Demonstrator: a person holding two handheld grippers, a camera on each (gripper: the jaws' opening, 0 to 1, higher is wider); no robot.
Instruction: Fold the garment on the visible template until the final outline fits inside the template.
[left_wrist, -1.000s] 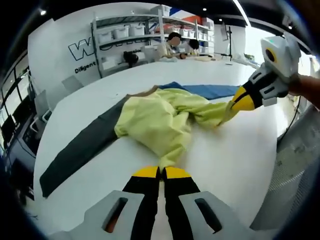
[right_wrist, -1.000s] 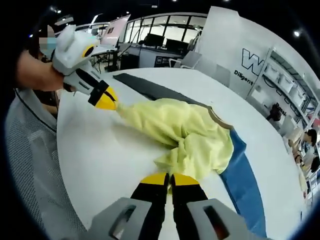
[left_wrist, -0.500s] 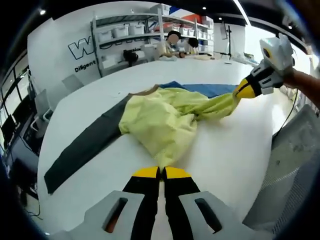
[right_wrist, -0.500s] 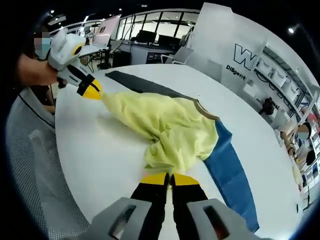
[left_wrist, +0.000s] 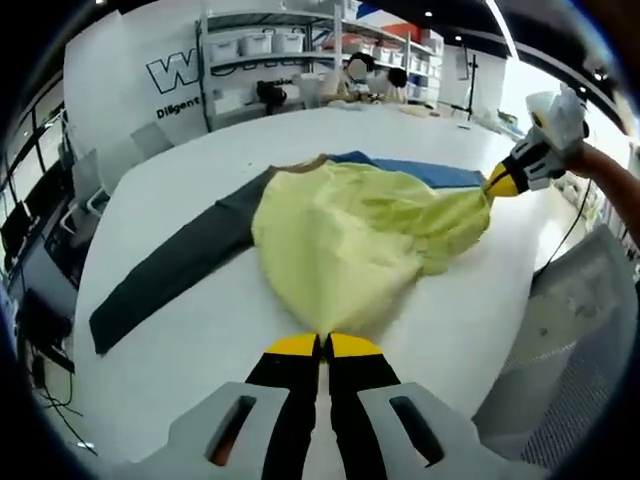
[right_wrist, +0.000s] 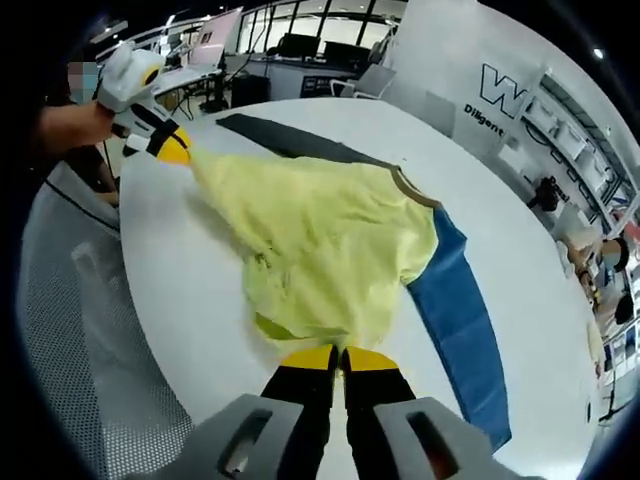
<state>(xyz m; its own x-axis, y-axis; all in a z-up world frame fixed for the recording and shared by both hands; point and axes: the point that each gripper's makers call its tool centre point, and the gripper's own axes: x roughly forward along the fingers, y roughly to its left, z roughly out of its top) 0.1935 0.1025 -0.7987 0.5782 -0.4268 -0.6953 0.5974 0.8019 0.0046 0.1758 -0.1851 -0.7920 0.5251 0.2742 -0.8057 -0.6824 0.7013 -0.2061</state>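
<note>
Now yellow garment (left_wrist: 340, 235) taut between both grippers' closed fingers (left_wrist: 297, 345).

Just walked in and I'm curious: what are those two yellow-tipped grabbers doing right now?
Left gripper: fingers shut on one edge of the yellow garment.
Right gripper: fingers shut on the garment's other edge.

One yellow garment (left_wrist: 340, 235) lies on one white table (left_wrist: 200, 330). Under it lie two cloth strips, one dark grey (left_wrist: 170, 275) and one blue (left_wrist: 410, 172). Two grippers (left_wrist: 322, 345) (right_wrist: 340, 358) hold it.
</note>
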